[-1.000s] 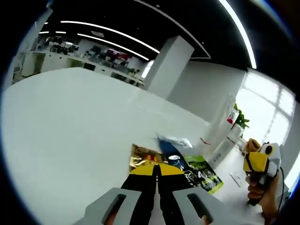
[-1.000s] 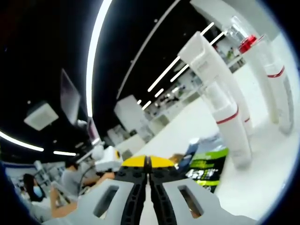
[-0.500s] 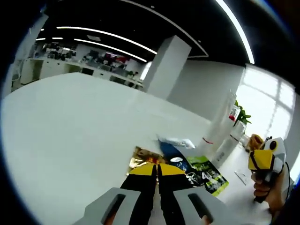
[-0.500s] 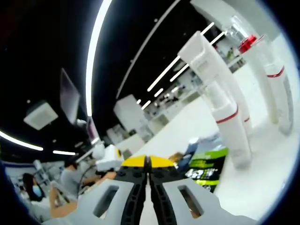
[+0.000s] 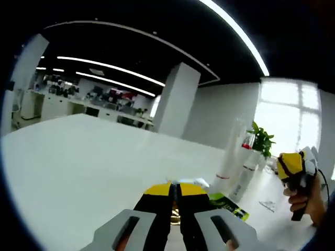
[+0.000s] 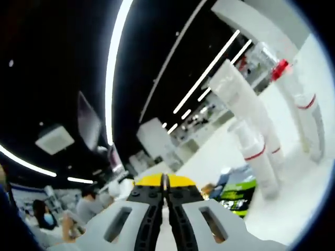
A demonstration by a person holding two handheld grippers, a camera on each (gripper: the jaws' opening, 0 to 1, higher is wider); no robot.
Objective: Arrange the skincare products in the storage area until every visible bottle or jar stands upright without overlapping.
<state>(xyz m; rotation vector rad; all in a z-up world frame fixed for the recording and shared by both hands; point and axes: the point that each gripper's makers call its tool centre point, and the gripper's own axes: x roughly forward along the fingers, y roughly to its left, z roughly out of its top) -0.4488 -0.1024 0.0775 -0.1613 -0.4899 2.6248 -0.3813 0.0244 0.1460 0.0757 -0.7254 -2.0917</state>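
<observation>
Currently, in the left gripper view, I read my left gripper (image 5: 176, 189) with its yellow-tipped jaws pressed together, nothing between them, raised over a white table (image 5: 78, 167). Just past the jaw tips lies a green sachet (image 5: 229, 205), flat on the surface, with a pale item (image 5: 194, 182) beside it that I cannot identify. To the right of these, a clear tall bottle (image 5: 226, 157) with a red band stands upright, and a shorter white bottle (image 5: 245, 170) stands just beside it, also upright. A potted plant (image 5: 260, 140) sits behind them near the window. At the right edge, a hand (image 5: 309, 196) holds the right gripper (image 5: 292, 166) clear of the table, well apart from the bottles.

In the right gripper view, I read the right gripper (image 6: 164, 182) with its jaws fully closed and empty. The view is strongly rolled. White tubes with red bands (image 6: 251, 133) stand on the table in a close group, and a clear bottle with a red cap (image 6: 299, 99) stands near them; I cannot tell whether any of them touch. The green sachet (image 6: 238, 191) lies flat at the base of the tubes, with a blue packet (image 6: 230, 175) against it. People (image 6: 86, 206) are seated in the background on the left.
</observation>
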